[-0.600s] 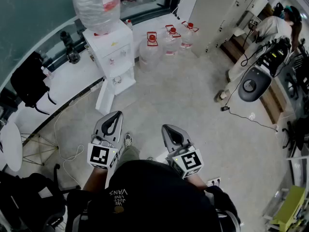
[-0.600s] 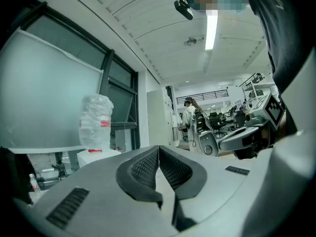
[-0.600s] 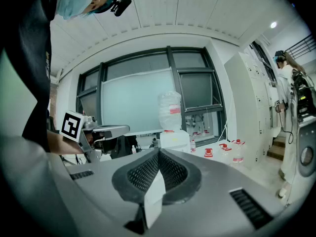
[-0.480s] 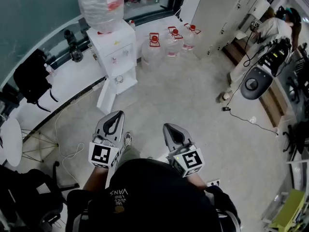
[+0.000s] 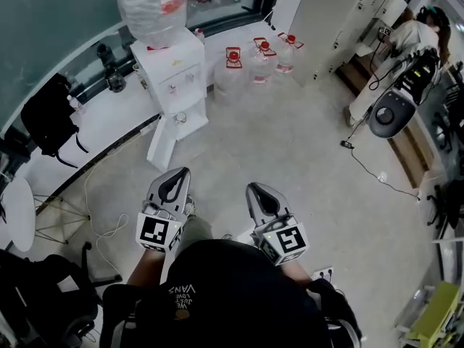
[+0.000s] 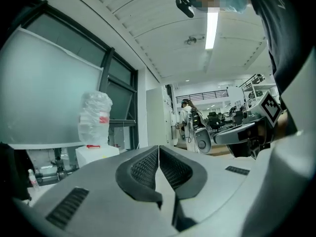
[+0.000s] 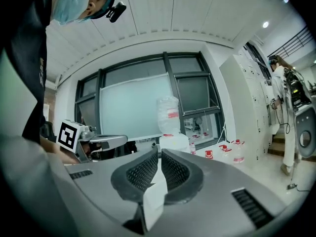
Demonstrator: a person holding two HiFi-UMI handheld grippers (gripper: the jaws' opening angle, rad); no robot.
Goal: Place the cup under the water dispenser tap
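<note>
Well off to the left of my left gripper (image 5: 178, 177), a black soft bag (image 5: 46, 116) slumps on a white ledge (image 5: 109, 125). My left gripper's ribbed black pads (image 6: 144, 168) are pressed together, with nothing between them.

Ahead of those fingers stands the water dispenser (image 5: 172, 78), a boxy white cabinet. An upturned bottle (image 5: 148, 4) of clear, crinkled plastic with a red label sits on top; I cannot tell how full it is. In the dispenser's recess below the taps sits a small pale round thing that looks like the cup (image 5: 180, 117). It is well apart from both grippers and too small to say what it holds.

Ahead of my right gripper (image 5: 254, 189), three clear rounded jugs (image 5: 259, 61) with red caps stand together on the pale speckled floor (image 5: 290, 158), just right of the dispenser. Their fill is not readable.

My right gripper's meshed dark pads (image 7: 176, 172) are closed on each other too, gripping nothing.

Far to the right of those fingers, a person (image 5: 406, 42) in white stands by a round grey machine (image 5: 390, 114).
</note>
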